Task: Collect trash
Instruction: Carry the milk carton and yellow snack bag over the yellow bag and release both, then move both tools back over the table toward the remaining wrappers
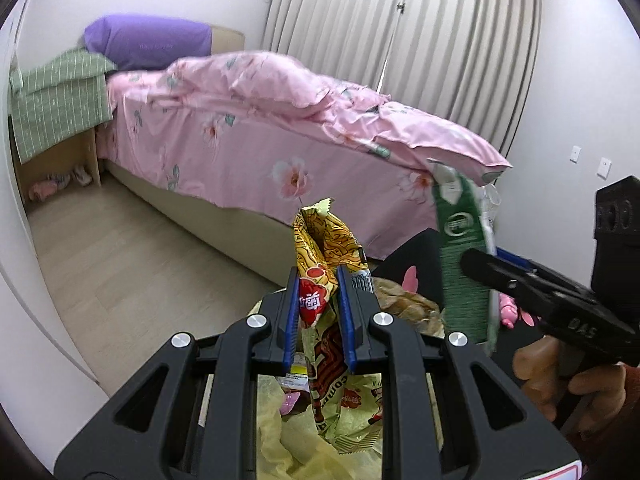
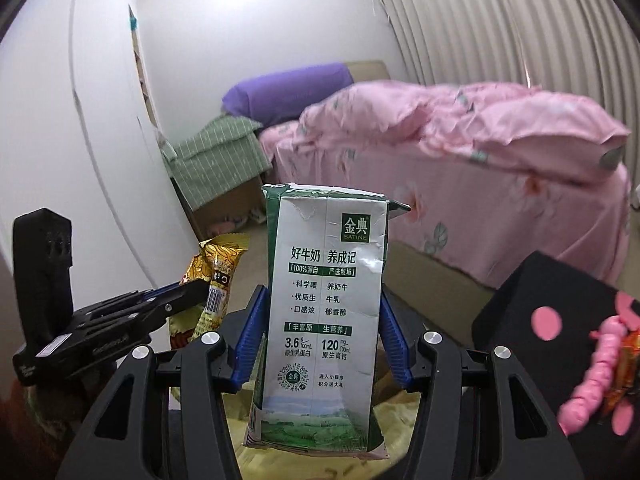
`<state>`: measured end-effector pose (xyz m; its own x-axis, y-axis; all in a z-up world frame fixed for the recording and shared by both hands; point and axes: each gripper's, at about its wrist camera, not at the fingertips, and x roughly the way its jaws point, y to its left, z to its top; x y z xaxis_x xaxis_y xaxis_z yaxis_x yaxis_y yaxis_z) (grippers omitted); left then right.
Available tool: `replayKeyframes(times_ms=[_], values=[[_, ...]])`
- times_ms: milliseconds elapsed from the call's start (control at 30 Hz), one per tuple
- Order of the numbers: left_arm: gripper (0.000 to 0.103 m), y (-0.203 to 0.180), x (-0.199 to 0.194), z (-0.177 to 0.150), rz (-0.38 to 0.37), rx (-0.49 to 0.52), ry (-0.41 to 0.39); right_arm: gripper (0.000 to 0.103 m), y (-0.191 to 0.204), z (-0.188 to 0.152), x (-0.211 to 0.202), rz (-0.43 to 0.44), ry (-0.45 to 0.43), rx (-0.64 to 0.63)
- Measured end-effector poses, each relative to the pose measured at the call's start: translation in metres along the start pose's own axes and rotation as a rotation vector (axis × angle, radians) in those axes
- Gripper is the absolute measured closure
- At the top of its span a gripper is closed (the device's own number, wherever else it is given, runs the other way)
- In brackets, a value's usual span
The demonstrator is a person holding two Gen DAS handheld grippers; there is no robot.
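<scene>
My left gripper (image 1: pixel 319 316) is shut on a yellow and red snack wrapper (image 1: pixel 320 248), held over a bin lined with a yellow bag (image 1: pixel 280 440). My right gripper (image 2: pixel 322 336) is shut on a green and white milk carton (image 2: pixel 324 304), held upright over the same yellow bag (image 2: pixel 400 404). In the left wrist view the carton (image 1: pixel 464 264) and right gripper (image 1: pixel 476 260) are to the right. In the right wrist view the wrapper (image 2: pixel 212 280) and left gripper (image 2: pixel 200 288) are to the left.
A bed with a pink floral cover (image 1: pixel 280 132) stands ahead across a wooden floor (image 1: pixel 120 264). A black box with pink spots (image 2: pixel 560 312) sits at the right. A white wardrobe (image 2: pixel 80 140) is on the left, with curtains (image 1: pixel 400 32) behind the bed.
</scene>
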<state>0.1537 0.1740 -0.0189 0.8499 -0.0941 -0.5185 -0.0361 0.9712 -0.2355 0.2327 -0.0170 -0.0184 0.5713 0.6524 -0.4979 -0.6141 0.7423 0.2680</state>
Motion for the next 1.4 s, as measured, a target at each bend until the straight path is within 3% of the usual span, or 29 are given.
replayKeyframes(times_ms=[167,433,467,533,567,700,800,1033,1200,1400], values=[[0.087,0.018,0.027,-0.013,-0.051,-0.079,0.054,0.052,-0.005,-0.009,0.021,0.004,0.052,0.051],[0.086,0.023,0.031,-0.030,-0.072,-0.085,0.105,0.052,-0.009,-0.024,0.027,0.037,0.085,0.086],[0.084,0.024,0.034,-0.032,-0.087,-0.094,0.121,0.052,-0.011,-0.026,0.029,0.045,0.097,0.103],[0.067,0.028,0.040,-0.036,-0.142,-0.121,0.161,0.052,-0.015,-0.030,0.027,0.068,0.110,0.150],[0.064,0.031,0.042,-0.038,-0.160,-0.143,0.173,0.052,-0.016,-0.033,0.025,0.069,0.114,0.167],[0.054,0.039,0.036,-0.037,-0.162,-0.212,0.171,0.047,-0.020,-0.043,0.009,0.047,0.133,0.180],[0.052,0.034,0.022,-0.025,-0.128,-0.201,0.129,0.047,-0.024,-0.045,-0.009,0.034,0.126,0.164],[0.046,-0.010,-0.012,-0.003,-0.077,-0.087,0.031,0.047,-0.041,-0.041,-0.080,-0.065,0.046,0.089],[0.046,-0.062,-0.012,-0.005,-0.129,-0.004,0.044,0.047,-0.057,-0.039,-0.144,-0.175,-0.031,0.027],[0.046,-0.133,-0.003,-0.024,-0.225,0.082,0.110,0.047,-0.080,-0.045,-0.215,-0.369,-0.102,-0.053]])
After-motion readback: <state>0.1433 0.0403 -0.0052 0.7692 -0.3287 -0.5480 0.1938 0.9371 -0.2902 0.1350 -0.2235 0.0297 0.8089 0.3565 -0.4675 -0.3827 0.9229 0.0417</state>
